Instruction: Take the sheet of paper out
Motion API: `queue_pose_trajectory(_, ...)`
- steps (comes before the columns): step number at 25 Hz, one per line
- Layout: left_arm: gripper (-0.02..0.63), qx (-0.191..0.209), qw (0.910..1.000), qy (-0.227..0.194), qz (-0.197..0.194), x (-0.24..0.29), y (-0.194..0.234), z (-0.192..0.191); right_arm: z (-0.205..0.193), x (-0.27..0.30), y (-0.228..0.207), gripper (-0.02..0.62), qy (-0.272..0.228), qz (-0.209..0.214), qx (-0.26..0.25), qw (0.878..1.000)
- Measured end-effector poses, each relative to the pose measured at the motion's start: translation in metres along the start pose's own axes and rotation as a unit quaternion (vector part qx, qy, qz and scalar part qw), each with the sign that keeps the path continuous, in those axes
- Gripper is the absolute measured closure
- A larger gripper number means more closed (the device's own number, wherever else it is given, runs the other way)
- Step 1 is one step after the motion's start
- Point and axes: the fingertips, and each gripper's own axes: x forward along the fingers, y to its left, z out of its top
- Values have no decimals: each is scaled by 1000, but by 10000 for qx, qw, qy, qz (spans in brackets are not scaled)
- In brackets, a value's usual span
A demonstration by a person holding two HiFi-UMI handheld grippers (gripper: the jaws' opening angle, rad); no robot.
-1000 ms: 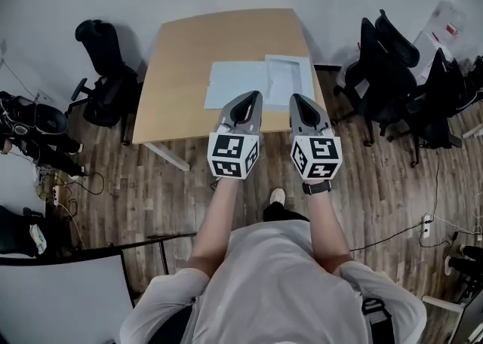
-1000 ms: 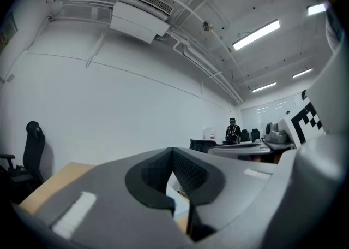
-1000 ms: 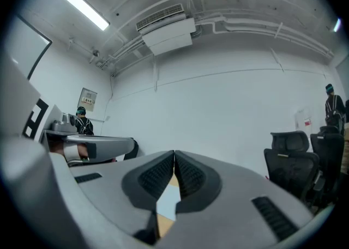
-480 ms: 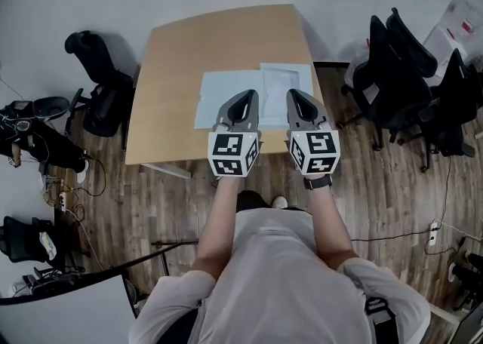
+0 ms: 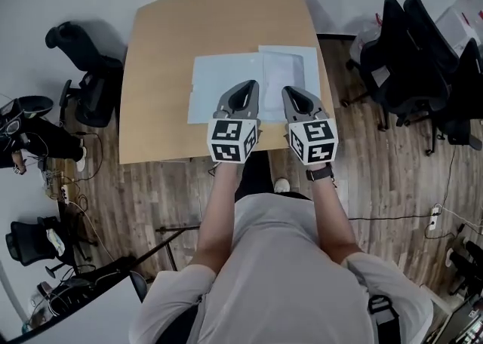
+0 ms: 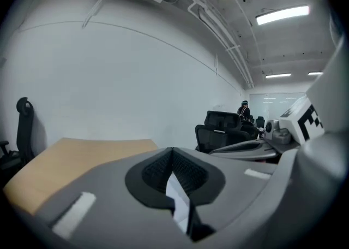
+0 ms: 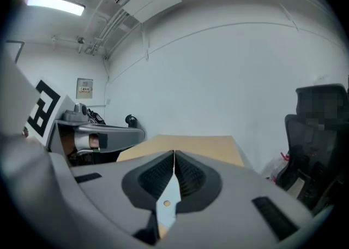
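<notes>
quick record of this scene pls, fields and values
table: tan, bears two pale sheets side by side
left sheet: lies flat
right sheet: lies flat, by the table's right edge
left claw: shut, empty, over left sheet's near edge
right claw: shut, empty, over right sheet's near edge
chairs: black, on both sides of table

A tan table (image 5: pixel 166 48) stands on a wood-plank floor (image 5: pixel 392 176), black office chairs (image 5: pixel 407 56) beside it.
</notes>
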Motion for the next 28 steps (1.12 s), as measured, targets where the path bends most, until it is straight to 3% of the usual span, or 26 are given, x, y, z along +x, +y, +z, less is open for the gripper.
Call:
queue_pose_trajectory(9,597,-290,9944,938,-391,76,36,-54,-17,60,-33,582,353,-117,354,9987)
queue_pose_trajectory(13,597,-476,9893,1273,-539,110,32,-82,-31,73,-68,582,569,-267,555,9965)
queue_pose_trajectory(18,595,-491,9811,1773,-599,121,48,-119,-52,97,-68,581,783,-265,796,9934)
queue_pose_trajectory(28,583,-702,9588,2603,-892,157,43,-191,-73,124,-107,581,1093,-427,1057,9874)
